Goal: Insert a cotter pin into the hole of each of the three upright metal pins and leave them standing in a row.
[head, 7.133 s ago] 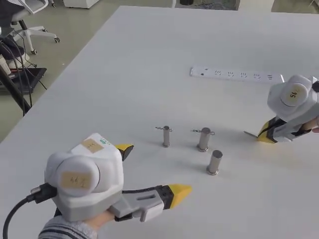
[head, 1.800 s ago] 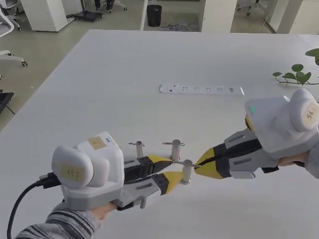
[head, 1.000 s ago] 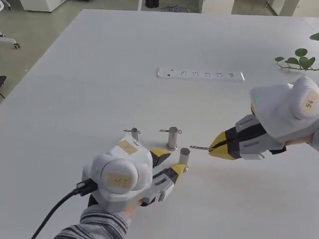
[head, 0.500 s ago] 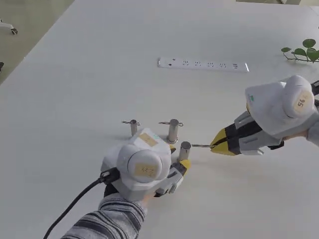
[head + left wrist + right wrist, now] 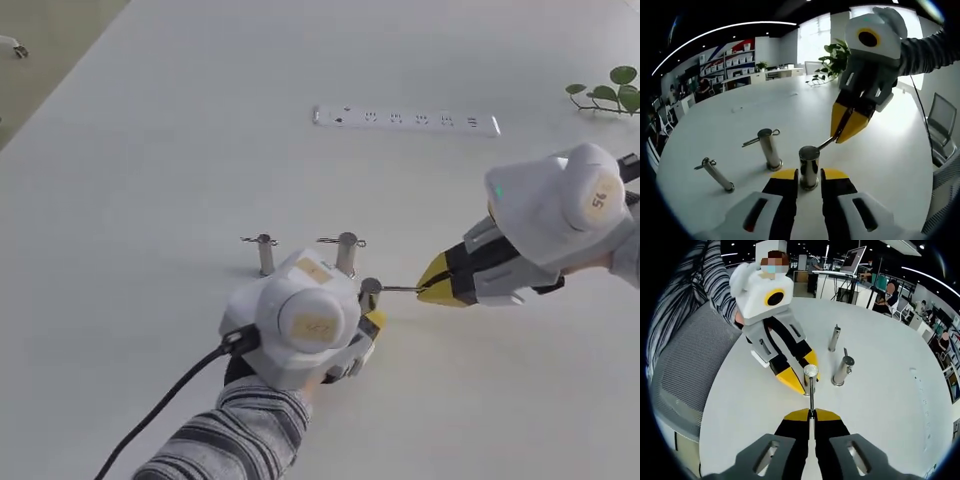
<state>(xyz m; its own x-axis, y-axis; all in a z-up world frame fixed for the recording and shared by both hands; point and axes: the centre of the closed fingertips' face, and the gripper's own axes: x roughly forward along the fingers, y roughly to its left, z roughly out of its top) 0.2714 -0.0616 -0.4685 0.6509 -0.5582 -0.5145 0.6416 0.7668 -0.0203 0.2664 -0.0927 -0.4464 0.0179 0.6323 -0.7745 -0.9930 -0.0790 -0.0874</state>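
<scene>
Clamps centre-frame metal pin [image 5: 809, 161] in left gripper [image 5: 809, 176] jaws, pinches cotter pin [image 5: 811, 394] in right gripper [image 5: 811, 414]; risks off-line push toppling it.

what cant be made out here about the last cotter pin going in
Whether the cotter pin has entered the third pin: left gripper view, the tip lies behind the pin's top; head view, too small.
Left claw: head view, mostly hidden under its own housing.
Plant: head view, cut by the right edge.
</scene>
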